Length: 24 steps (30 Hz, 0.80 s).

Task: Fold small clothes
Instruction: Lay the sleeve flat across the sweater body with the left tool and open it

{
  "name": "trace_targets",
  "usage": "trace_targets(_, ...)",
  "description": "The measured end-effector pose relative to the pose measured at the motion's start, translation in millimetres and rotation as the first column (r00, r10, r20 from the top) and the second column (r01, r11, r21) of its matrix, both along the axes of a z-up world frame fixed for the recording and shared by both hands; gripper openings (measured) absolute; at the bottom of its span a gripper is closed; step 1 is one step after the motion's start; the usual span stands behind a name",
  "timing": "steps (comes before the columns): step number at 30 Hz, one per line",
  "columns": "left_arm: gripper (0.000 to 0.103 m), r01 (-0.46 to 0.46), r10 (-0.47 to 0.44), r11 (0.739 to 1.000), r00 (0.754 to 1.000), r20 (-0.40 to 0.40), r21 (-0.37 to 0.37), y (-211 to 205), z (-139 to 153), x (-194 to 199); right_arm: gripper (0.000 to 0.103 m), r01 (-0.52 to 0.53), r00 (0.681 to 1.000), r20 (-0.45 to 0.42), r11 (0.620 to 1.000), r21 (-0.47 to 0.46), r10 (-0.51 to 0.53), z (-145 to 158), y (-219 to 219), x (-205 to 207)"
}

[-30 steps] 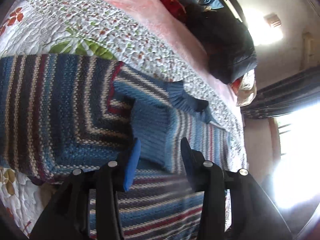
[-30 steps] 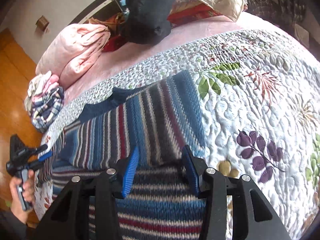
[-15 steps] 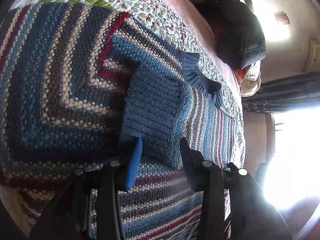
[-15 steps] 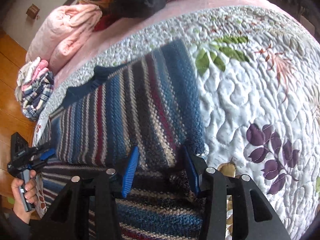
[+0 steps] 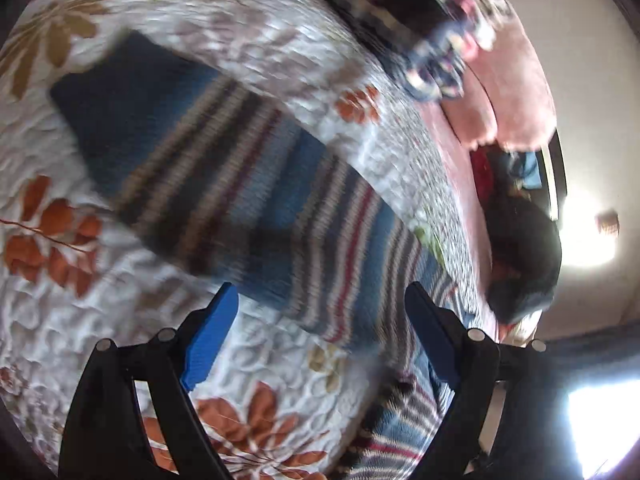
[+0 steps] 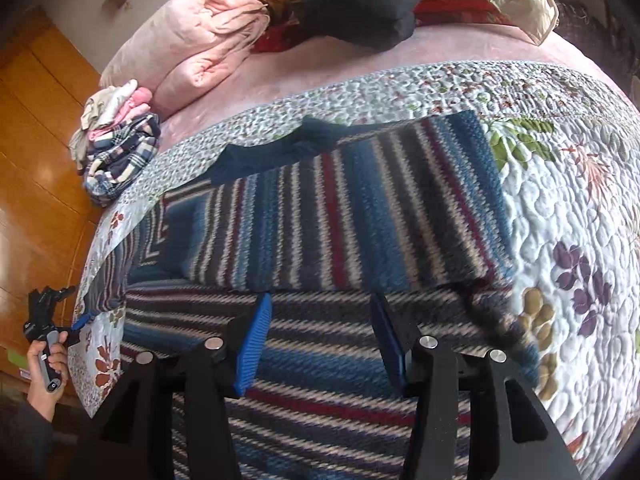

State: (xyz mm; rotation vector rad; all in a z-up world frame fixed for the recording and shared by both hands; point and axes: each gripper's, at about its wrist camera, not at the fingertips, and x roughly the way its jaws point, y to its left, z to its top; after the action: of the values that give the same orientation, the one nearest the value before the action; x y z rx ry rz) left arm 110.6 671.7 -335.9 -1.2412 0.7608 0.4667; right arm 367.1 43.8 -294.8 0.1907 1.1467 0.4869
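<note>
Status: the sweater lies on the bed, partly folded, left sleeve across the body. Left gripper and right gripper: both agape, empty. Remaining, by judgement: further folds.

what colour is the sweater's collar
Plain dark navy collar, unlike the striped sweater body; clearest in the right wrist view.

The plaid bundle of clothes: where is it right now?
In the right wrist view, the plaid bundle of clothes sits upper left on the bed's edge, beside the pink comforter, left of the striped sweater.
</note>
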Motion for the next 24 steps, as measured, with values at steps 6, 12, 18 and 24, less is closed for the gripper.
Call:
trace_targets(6, 0.084, -0.214, 0.212, 0.975, 0.976, -0.042, -0.052, 65, -27, -59, 0.052, -0.083, 0.995, -0.044, 0.995, 0.057, 0.086, 6, 52, -37)
trace_targets(12, 0.083, -0.246, 0.246, 0.969, 0.968, -0.045, 0.008, 103, -32, -63, 0.052, -0.132, 0.990, -0.047, 0.990, 0.057, 0.134, 14, 81, -54)
trace_targets(18, 0.006, -0.199, 0.203, 0.979, 0.976, -0.076, 0.049, 112, -26, -44, 0.052, -0.123, 0.991, -0.050, 0.991, 0.052, 0.125, 17, 83, -59)
trace_targets(24, 0.005, 0.023, -0.046, 0.975, 0.994, 0.100, 0.222, 59, 71, 16, 0.052, -0.099, 0.994, -0.034, 0.995, 0.033, 0.100, 23, 72, -62)
